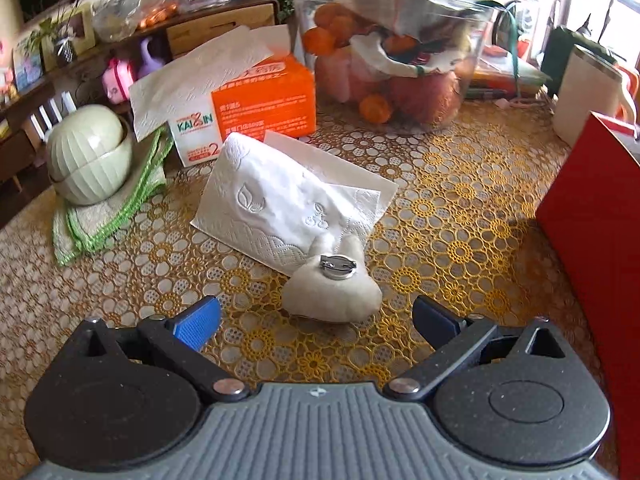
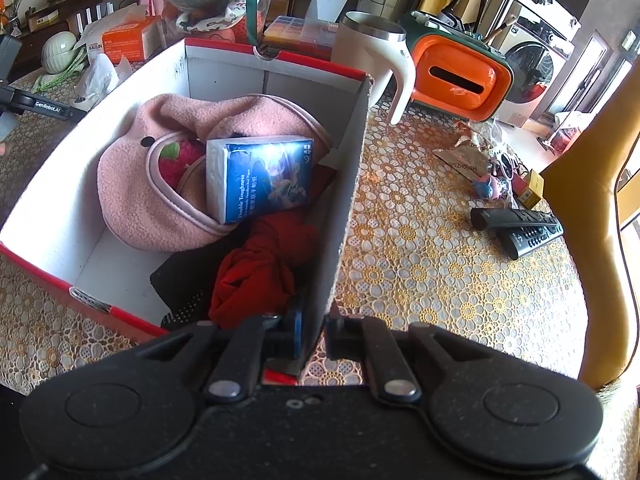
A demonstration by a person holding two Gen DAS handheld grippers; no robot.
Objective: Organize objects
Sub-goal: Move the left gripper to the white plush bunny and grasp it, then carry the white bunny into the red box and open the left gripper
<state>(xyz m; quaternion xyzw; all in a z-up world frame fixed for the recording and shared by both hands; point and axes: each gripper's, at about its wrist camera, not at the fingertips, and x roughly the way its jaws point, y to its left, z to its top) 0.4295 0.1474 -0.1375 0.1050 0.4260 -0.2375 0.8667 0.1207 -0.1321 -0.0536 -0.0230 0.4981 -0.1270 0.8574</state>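
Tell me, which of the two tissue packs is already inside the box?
The blue pack, lying on the pink hat in the red box. The orange-and-white one sits out on the table.

Left gripper (image 1: pixel 316 318) with matte black speckled round housings, ribbed grey centre plate, silver pivot rivets, blue rubber pads (image 1: pixel 197 326), right gripper (image 2: pixel 316 338) all black, same silver rivets, blue pad
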